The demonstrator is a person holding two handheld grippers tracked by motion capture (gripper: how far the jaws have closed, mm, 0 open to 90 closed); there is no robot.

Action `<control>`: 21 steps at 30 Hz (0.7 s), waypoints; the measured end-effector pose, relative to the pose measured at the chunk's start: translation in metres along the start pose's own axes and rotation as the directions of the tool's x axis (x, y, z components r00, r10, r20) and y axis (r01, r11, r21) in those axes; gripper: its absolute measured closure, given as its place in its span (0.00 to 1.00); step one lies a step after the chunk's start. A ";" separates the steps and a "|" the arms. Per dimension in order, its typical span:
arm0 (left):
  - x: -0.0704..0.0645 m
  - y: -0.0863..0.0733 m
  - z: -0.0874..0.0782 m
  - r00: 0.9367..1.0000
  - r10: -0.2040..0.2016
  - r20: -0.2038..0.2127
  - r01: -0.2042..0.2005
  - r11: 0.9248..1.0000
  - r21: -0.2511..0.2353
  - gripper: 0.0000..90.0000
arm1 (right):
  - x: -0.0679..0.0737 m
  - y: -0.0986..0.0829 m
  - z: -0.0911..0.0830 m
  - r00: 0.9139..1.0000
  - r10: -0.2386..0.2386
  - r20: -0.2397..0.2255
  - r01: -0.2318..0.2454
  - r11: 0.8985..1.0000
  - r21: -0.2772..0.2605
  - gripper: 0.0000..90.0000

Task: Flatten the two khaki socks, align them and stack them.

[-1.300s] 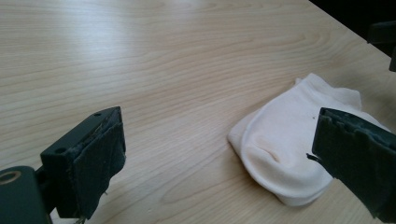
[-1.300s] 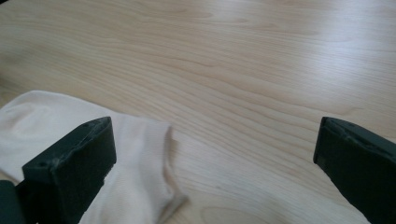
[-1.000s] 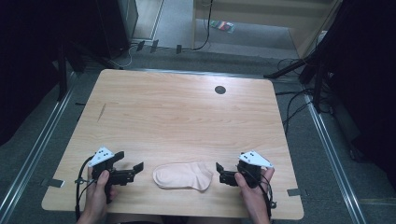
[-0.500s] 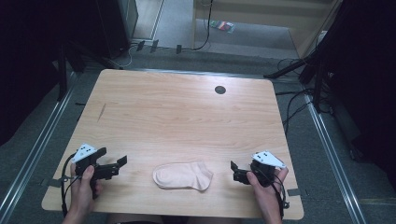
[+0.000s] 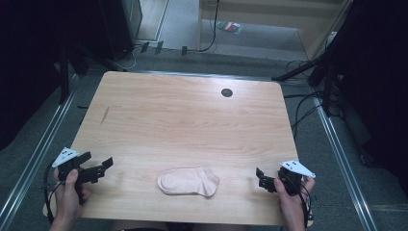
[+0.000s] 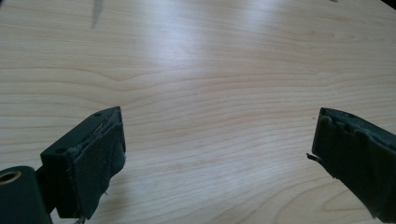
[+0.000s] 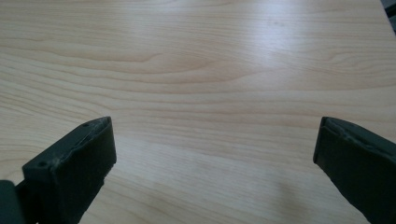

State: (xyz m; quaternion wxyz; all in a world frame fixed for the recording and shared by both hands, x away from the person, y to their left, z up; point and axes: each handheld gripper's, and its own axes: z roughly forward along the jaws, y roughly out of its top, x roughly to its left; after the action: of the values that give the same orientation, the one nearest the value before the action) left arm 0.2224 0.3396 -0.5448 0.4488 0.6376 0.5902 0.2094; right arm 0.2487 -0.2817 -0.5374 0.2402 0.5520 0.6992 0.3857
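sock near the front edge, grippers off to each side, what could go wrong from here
1. The sock lies limp and flat on the table, so fingers might scrape wood or pinch only one layer.
2. It sits close to the front edge; a sideways nudge could push it off.
3. Left gripper and right gripper, both open, could collide if they close in together.

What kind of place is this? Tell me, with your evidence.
Probably a lab or recording workspace: a bare wooden table on grey carpet, black curtains at the sides, loose cables across the floor, and handheld grippers beside one sock.
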 end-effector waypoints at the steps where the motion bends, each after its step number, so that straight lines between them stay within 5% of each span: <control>1: 0.003 -0.001 -0.001 1.000 0.000 -0.011 0.000 1.000 -0.001 0.03 | -0.003 -0.001 0.000 1.000 0.005 0.007 -0.006 1.000 0.003 0.00; 12: 0.035 -0.003 -0.017 0.996 -0.034 -0.081 0.033 0.999 -0.015 0.03 | -0.023 -0.014 -0.007 0.999 0.001 0.044 -0.002 0.999 0.037 0.00; 21: 0.033 -0.005 -0.012 0.996 -0.019 -0.093 0.020 1.000 0.005 0.03 | -0.039 -0.022 -0.018 0.997 0.073 0.029 -0.073 0.997 0.007 0.00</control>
State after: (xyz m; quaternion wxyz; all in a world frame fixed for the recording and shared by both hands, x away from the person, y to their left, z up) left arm 0.2173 0.3735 -0.5515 0.4211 0.6226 0.6171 0.2327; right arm 0.2332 -0.3257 -0.5478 0.2338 0.5835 0.6766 0.3835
